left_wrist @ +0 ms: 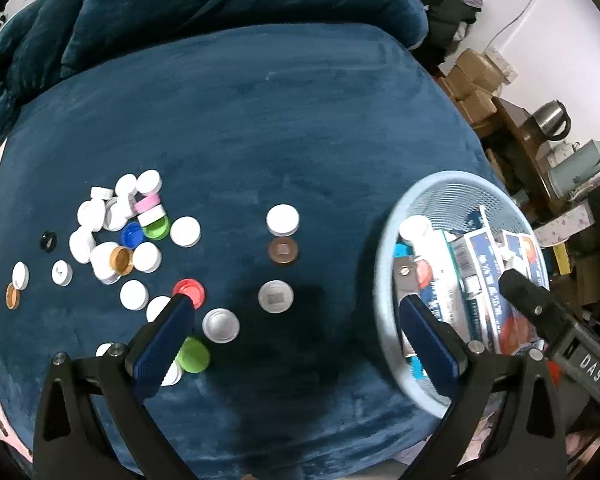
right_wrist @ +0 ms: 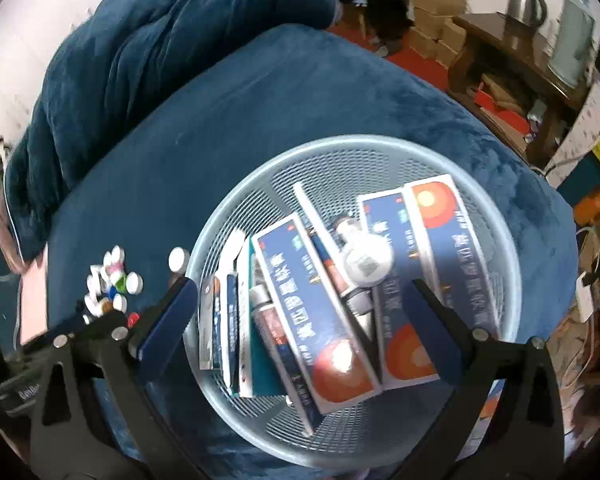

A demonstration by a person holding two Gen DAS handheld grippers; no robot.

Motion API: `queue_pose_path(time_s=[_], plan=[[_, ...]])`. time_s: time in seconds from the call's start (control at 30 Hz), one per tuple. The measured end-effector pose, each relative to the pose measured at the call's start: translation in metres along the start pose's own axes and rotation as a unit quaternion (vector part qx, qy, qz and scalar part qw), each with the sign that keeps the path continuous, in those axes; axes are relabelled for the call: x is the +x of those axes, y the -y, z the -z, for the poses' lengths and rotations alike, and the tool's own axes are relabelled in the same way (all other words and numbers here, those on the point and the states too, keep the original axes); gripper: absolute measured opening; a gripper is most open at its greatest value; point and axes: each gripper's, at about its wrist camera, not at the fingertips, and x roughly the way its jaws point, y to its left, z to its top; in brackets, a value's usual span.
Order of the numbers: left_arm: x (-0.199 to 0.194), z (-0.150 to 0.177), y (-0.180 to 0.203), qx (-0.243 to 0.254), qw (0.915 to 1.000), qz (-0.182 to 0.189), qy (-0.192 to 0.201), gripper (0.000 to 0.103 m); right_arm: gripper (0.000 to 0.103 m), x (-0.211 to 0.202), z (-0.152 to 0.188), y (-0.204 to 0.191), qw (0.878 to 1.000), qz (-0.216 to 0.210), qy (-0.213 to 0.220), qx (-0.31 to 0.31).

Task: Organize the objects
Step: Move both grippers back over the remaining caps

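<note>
Progress: partial. Basket (right_wrist: 512, 280) holds boxes (right_wrist: 316, 320), tubes and a white cap (right_wrist: 366, 260); approx. two dozen bottle caps (left_wrist: 112, 236) remain loose on blue blanket (left_wrist: 260, 120), clustered at 9 o'clock, few near centre. Left gripper (left_wrist: 296, 320): jaws wide apart, nothing held, above caps. Right gripper (right_wrist: 300, 316): wide apart, nothing held, over basket. Room: cluttered, cartons and kettle (left_wrist: 552, 120) at 2 o'clock.

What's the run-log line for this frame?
left gripper: open, over caps | right gripper: open, above basket | white cap: on boxes
</note>
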Motion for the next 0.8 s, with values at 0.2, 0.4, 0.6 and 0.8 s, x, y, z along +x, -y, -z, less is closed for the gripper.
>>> queue_pose_path(time_s=[0.2,0.4,0.6,0.8], plan=[[-0.002,0.003,-0.014,-0.001,0.9998,-0.021,-0.006,0.102,0.103,0.005,0.004,-0.020,0.999,0.003,-0.016,-0.035],[-0.006,0.006,-0.032,-0.010,0.9994,-0.032,-0.006,0.102,0.103,0.005,0.007,-0.037,0.999,0.002,-0.020,-0.050],[-0.010,0.009,-0.050,-0.020,0.9990,-0.040,-0.006,0.102,0.103,0.007,0.009,-0.057,0.997,0.000,-0.023,-0.071],[-0.013,0.013,-0.070,-0.033,0.9983,-0.048,-0.008,0.102,0.103,0.010,0.013,-0.076,0.995,-0.002,-0.028,-0.092]])
